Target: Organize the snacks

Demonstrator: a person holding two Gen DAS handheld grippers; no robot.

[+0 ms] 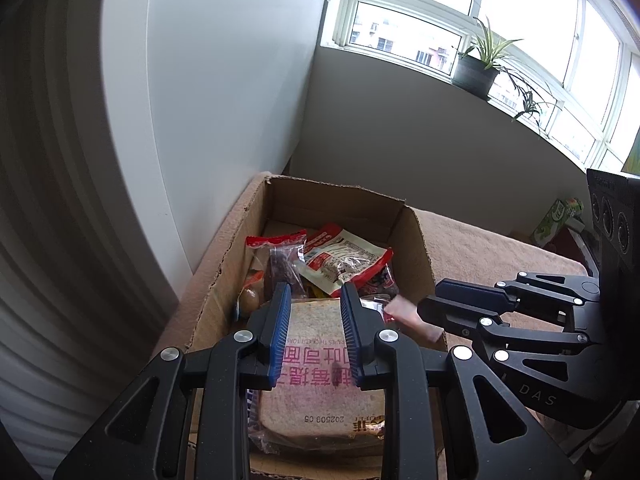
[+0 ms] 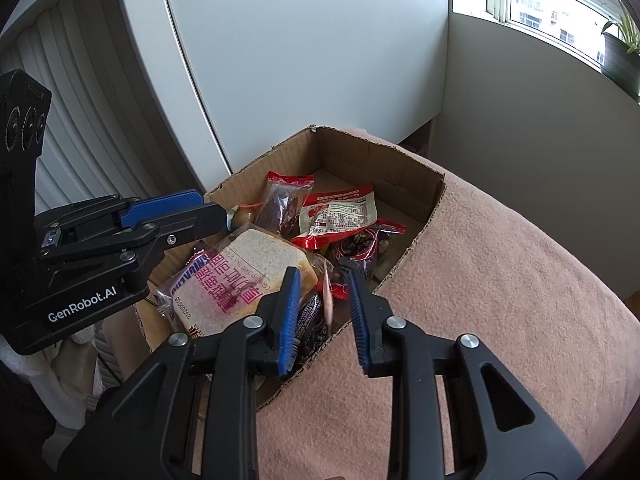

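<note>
**Status of task**

1. A blanket covers the supporting surface. To the right of the right hand-held gripper it is seen bare of snacks.
2. An open cardboard box stands on the blanket, directly ahead of and below both hand-held grippers. It is used as the collecting container.
3. A bread packet lies in the near end of the box, beneath the left hand-held gripper.
4. Red packets and a dark packet are piled in the box ahead of the fingertips of both.
5. A small pink packet is seen blurred at the tips of the right hand-held gripper, over the near right edge of the box.

**Gripper state**

- Left: the jaws are parted narrowly. Nothing is gripped; the bread is seen below the gap, not clamped.
- Right: the jaws are parted. The pink packet is between them but is not pressed by either pad.

**Assessment**

Most of the work is judged to be done, since the visible snacks are already boxed. The pink packet is judged to be on its way in. A green carton stands far beyond the right hand-held gripper; whether it is to be collected cannot be told.
</note>
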